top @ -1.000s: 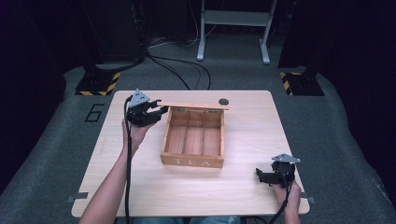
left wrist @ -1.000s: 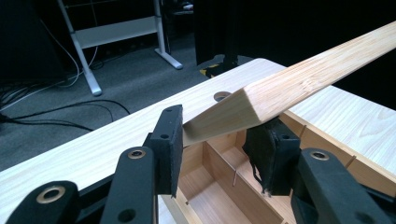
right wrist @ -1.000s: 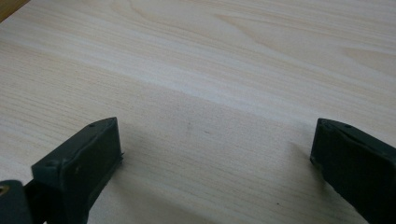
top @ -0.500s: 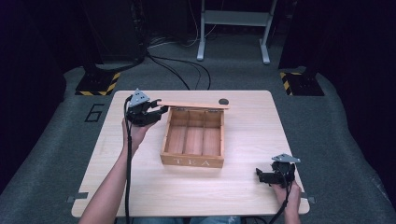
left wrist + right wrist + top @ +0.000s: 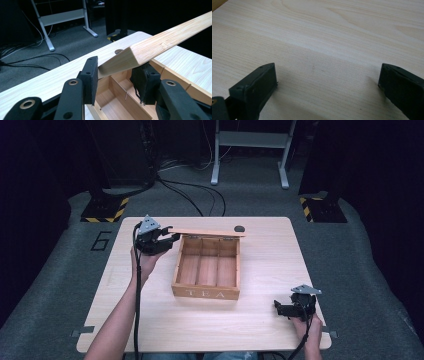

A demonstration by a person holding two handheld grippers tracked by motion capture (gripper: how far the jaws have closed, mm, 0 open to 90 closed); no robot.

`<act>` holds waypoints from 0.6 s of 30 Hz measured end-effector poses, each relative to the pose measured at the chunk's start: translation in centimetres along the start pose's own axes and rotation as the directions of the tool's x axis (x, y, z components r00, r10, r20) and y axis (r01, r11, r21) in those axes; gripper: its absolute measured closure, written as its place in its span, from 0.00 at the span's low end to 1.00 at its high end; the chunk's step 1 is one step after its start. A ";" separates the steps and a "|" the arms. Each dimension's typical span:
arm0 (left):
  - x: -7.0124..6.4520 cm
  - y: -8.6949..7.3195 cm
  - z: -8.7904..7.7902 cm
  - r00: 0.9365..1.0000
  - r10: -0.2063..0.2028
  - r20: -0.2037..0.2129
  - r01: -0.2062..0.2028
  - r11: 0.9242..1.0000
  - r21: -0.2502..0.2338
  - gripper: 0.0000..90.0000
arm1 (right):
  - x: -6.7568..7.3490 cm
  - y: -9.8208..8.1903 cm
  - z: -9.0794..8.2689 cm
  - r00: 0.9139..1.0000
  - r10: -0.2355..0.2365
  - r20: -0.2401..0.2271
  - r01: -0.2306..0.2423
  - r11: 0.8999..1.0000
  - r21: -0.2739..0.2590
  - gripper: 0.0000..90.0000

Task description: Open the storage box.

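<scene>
An open wooden box (image 5: 207,270) marked TEA stands mid-table, with three compartments (image 5: 117,102) showing inside. Its lid (image 5: 210,232) is raised along the far edge. My left gripper (image 5: 172,237) is at the lid's left end and shut on it; in the left gripper view the pale lid (image 5: 160,45) runs up to the right from between the jaws of that gripper (image 5: 117,73). My right gripper (image 5: 277,307) rests low near the table's front right corner. Its jaws (image 5: 327,80) stand wide open over bare tabletop (image 5: 324,37), holding nothing.
A small dark round hole (image 5: 239,228) sits in the table just behind the lid. Beyond the table are floor cables (image 5: 190,195), a white desk frame (image 5: 250,142) and two yellow-and-black striped bases (image 5: 105,210). A "6" (image 5: 101,241) marks the floor at left.
</scene>
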State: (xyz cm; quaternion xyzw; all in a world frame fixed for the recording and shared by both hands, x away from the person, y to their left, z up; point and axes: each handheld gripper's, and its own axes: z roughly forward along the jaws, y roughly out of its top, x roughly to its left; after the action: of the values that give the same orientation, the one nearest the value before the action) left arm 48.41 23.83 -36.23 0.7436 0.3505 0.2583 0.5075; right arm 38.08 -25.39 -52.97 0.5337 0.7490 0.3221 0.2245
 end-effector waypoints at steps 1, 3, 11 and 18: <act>0.0 0.0 0.0 1.000 0.000 0.000 0.000 1.000 0.000 0.63 | 0.0 0.0 0.0 1.000 0.000 0.000 0.000 1.000 0.000 0.01; 0.0 0.0 0.0 1.000 0.001 -0.002 -0.001 1.000 0.002 0.63 | 0.0 0.0 0.0 1.000 0.000 0.000 0.000 1.000 0.000 0.01; 0.0 0.0 0.0 1.000 0.001 0.000 -0.001 1.000 0.001 0.63 | 0.0 0.0 0.0 1.000 0.000 0.000 0.000 1.000 0.000 0.01; 0.0 0.0 0.0 1.000 0.003 0.002 -0.003 1.000 0.002 0.63 | 0.0 0.0 0.0 1.000 0.000 0.000 0.000 1.000 0.000 0.01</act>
State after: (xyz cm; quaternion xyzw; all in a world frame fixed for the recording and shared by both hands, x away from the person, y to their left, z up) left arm 48.42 23.85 -36.21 0.7447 0.3492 0.2581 0.5068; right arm 38.09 -25.39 -52.97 0.5336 0.7491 0.3222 0.2244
